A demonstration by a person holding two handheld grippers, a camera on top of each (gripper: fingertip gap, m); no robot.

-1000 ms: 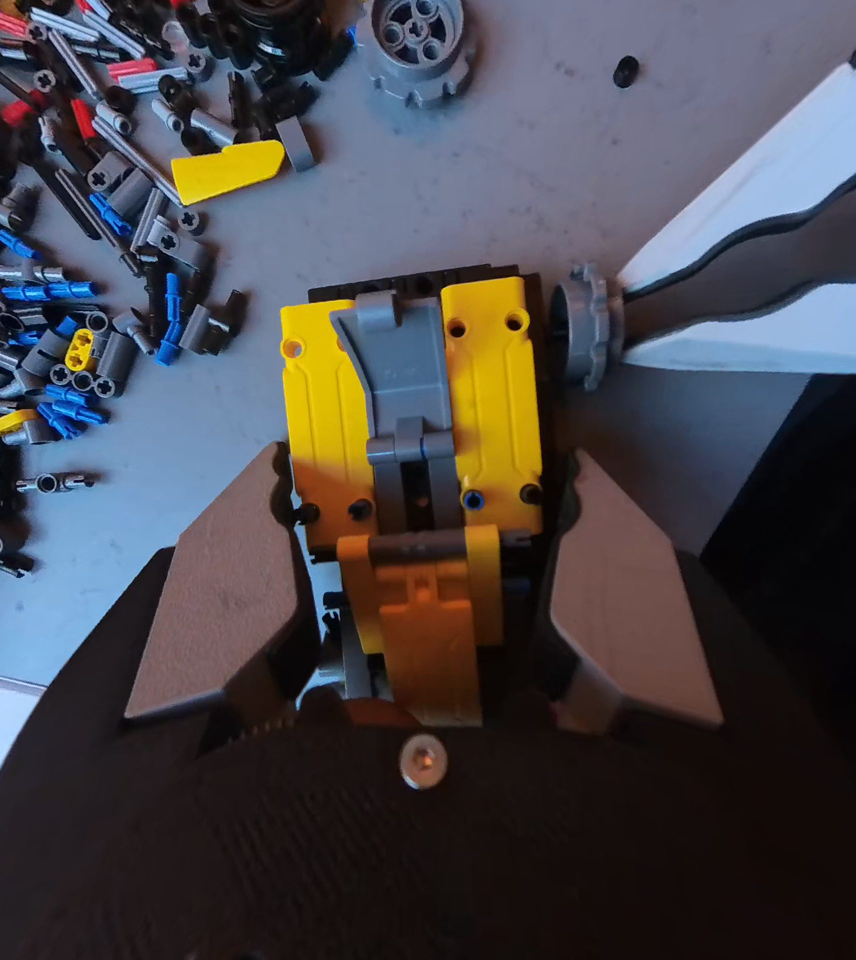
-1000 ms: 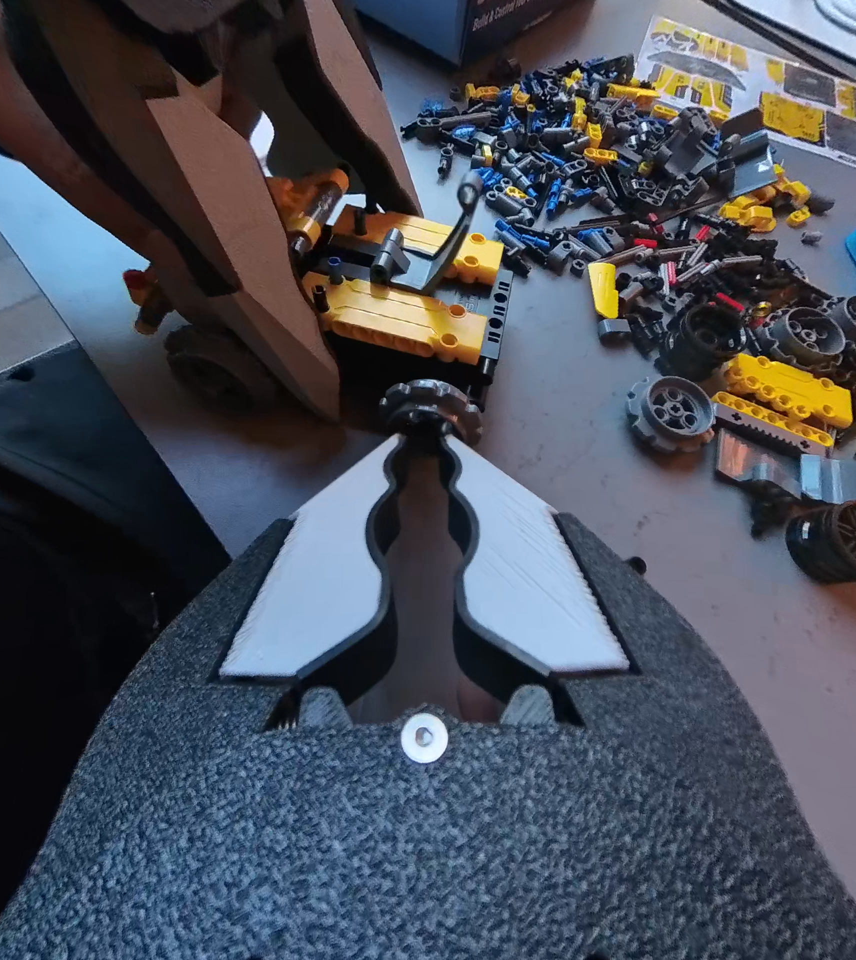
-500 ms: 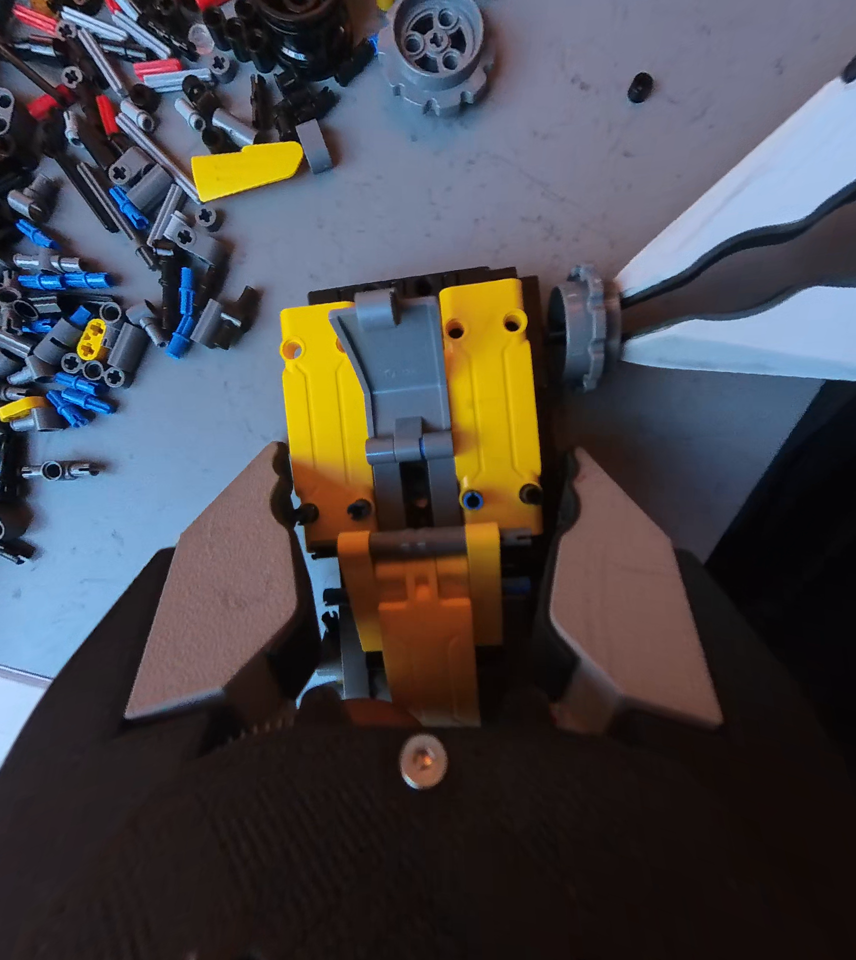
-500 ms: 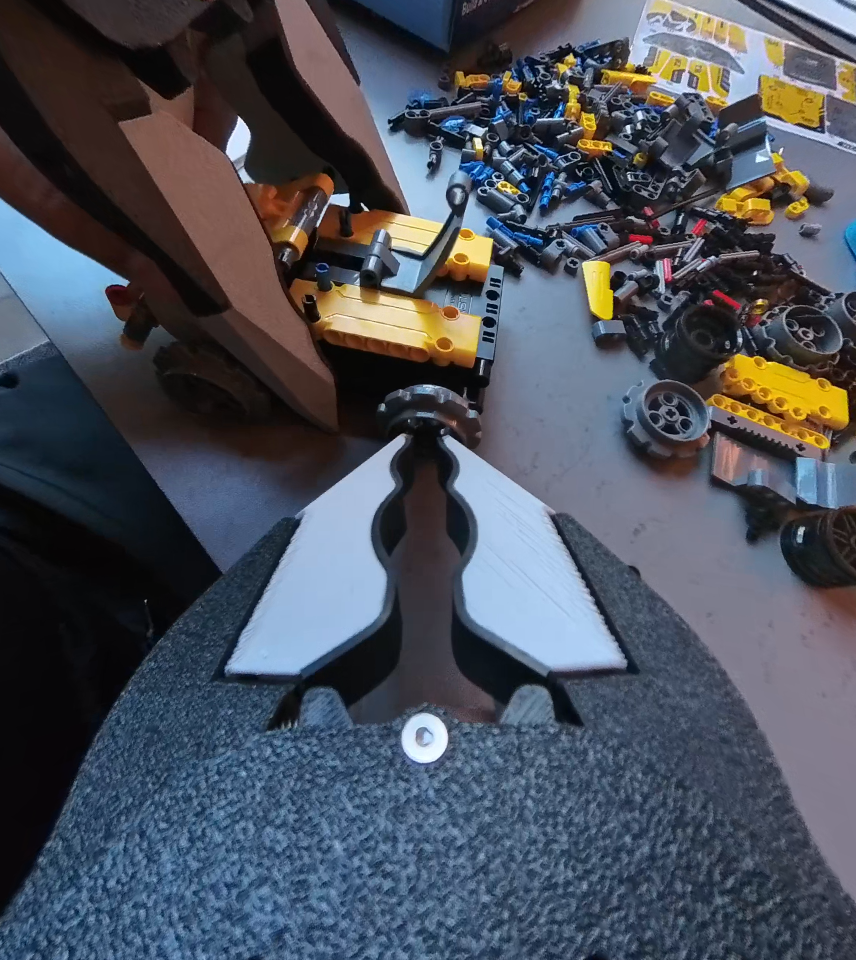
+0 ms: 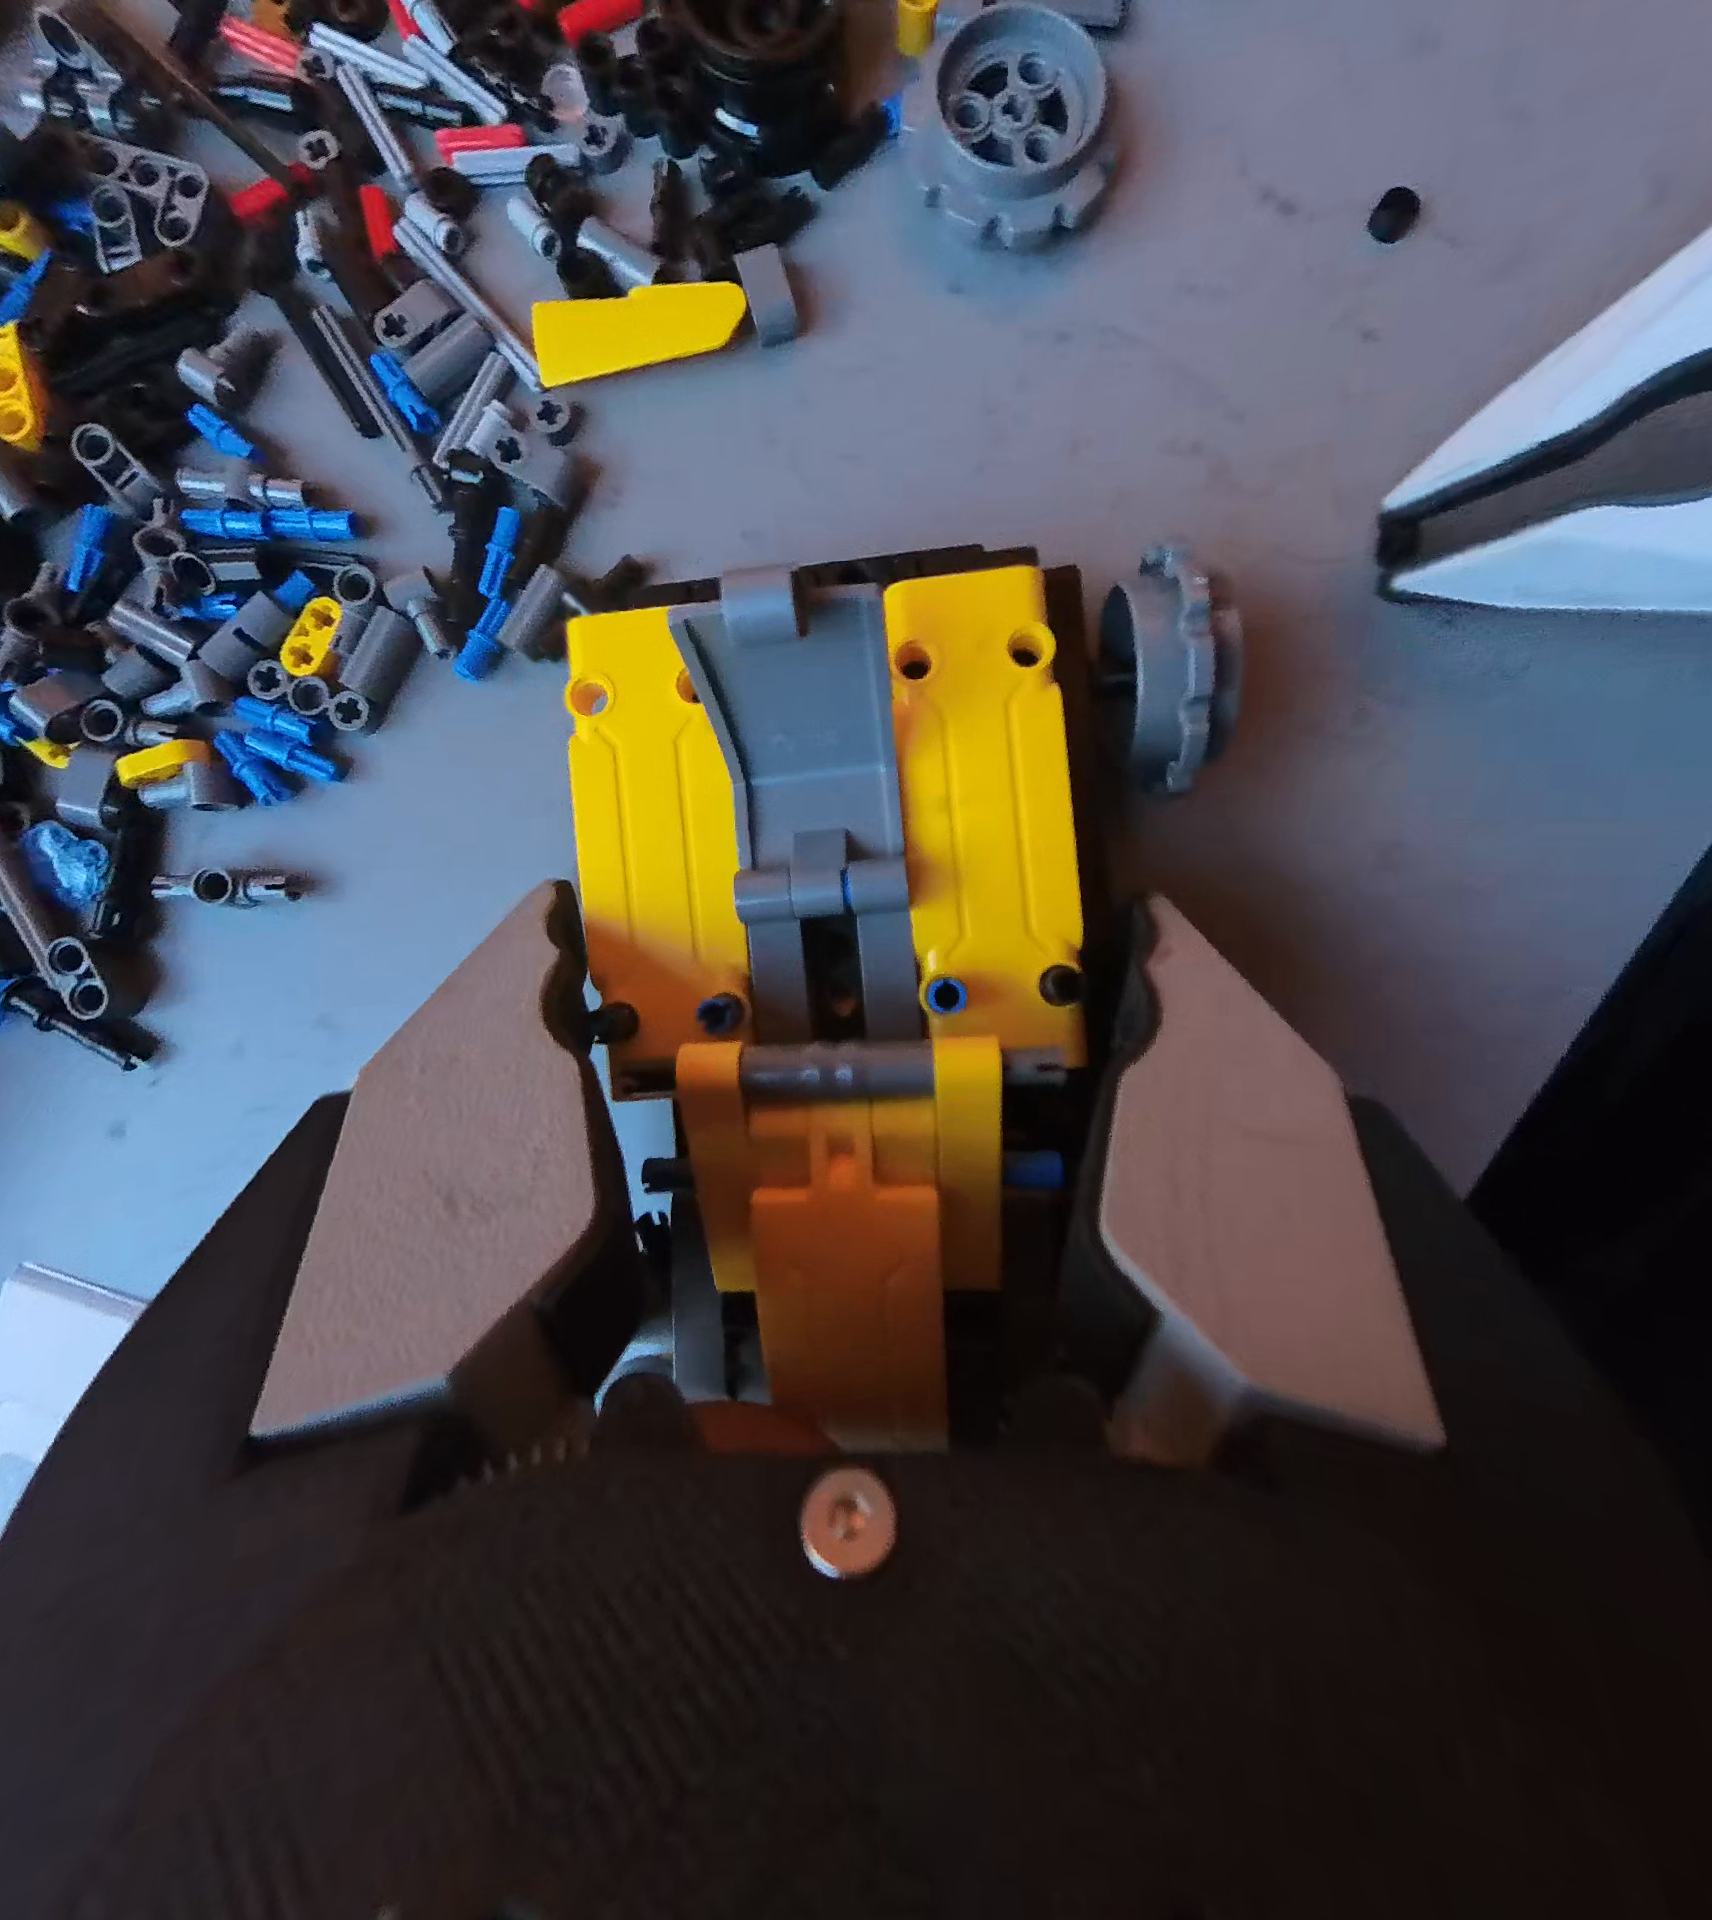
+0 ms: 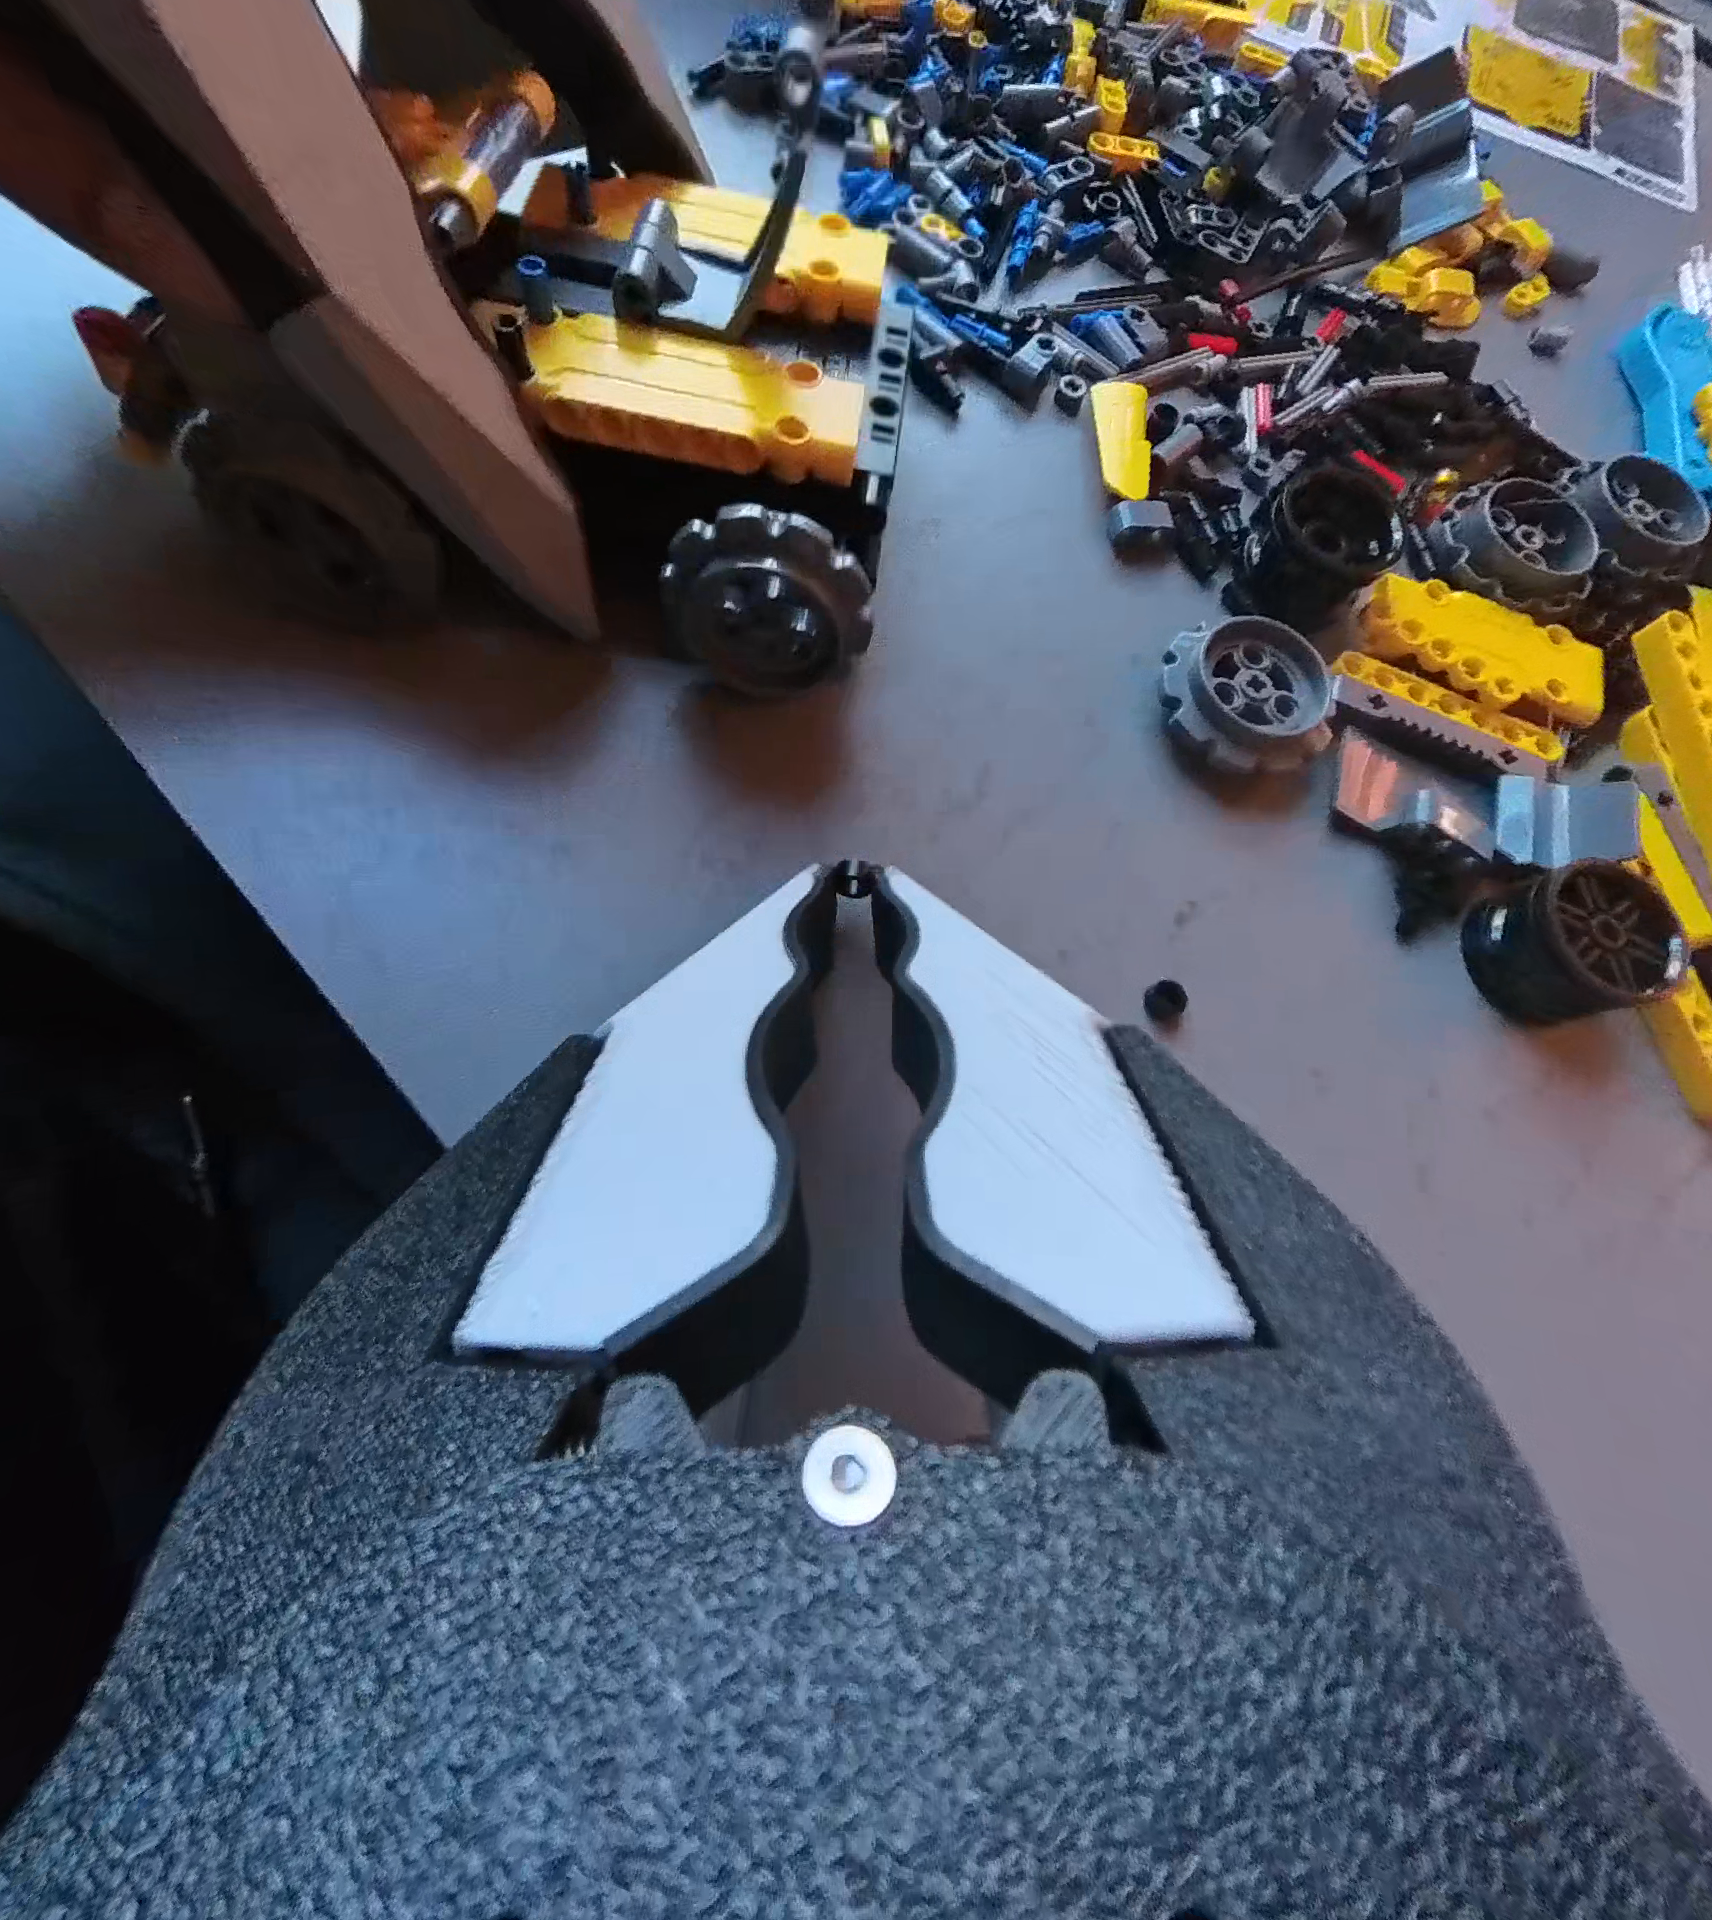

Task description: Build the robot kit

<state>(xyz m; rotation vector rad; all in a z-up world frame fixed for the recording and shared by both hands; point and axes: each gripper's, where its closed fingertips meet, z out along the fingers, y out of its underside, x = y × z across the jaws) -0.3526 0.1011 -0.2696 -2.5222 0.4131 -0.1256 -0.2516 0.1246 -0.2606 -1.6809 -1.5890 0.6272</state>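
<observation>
Two grippers in view. Left gripper grips the rear half of a yellow-and-black brick vehicle, jaws clamped against its sides. Vehicle: two yellow ribbed panels, grey centre piece, orange part at the back, grey toothed wheel on its right front, resting on the grey tabletop. Right gripper hovers apart from the wheel, tips nearly together, pinching a tiny black pin. Loose pile of small parts covers the tabletop's far left; a spare grey wheel hub lies beyond the vehicle.
</observation>
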